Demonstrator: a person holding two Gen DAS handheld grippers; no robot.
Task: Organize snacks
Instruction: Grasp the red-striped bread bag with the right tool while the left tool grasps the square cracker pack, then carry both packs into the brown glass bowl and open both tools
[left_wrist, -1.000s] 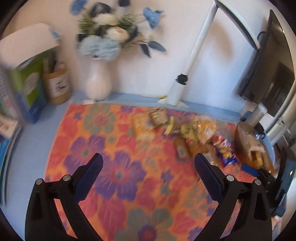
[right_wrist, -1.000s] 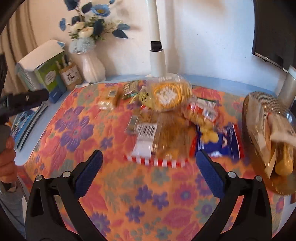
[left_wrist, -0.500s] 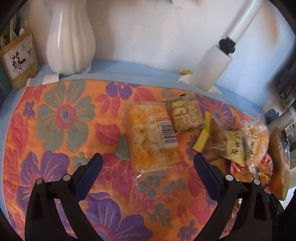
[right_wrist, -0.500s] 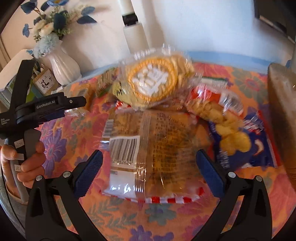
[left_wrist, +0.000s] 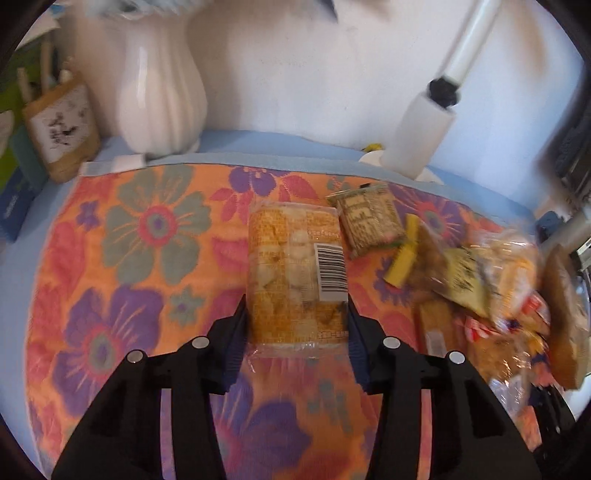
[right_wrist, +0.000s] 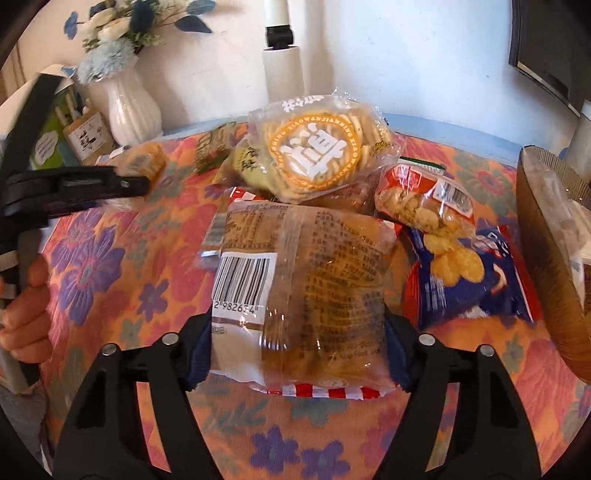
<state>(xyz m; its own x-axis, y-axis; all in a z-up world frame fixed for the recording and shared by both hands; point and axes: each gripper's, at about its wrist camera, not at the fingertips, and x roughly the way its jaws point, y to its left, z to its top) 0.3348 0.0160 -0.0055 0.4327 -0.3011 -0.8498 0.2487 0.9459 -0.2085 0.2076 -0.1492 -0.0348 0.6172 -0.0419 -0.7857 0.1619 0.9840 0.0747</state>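
An orange clear-wrapped snack packet (left_wrist: 291, 266) with a barcode lies on the flowered cloth (left_wrist: 147, 258). My left gripper (left_wrist: 295, 332) is closing on its near end, with both pads against its sides. In the right wrist view a brown biscuit packet (right_wrist: 314, 280) with a barcode lies on a red-and-white striped bag. My right gripper (right_wrist: 299, 343) is closing on it, pads touching both edges. The left gripper (right_wrist: 125, 182) also shows there at the left, held by a hand (right_wrist: 22, 295), with its tip at the orange packet (right_wrist: 146, 160).
More snacks are piled behind: a round cracker bag (right_wrist: 317, 147), a red puff bag (right_wrist: 424, 203), a blue bag (right_wrist: 469, 280) and a small green packet (left_wrist: 369, 218). A brown basket (right_wrist: 546, 258) stands at the right. A white vase (left_wrist: 162, 85) and a white pole (left_wrist: 424, 129) stand at the wall.
Both grippers have come down and forward onto the snacks. Their jaws, wide open before, have closed in, the left around the orange packet and the right around the brown packet.
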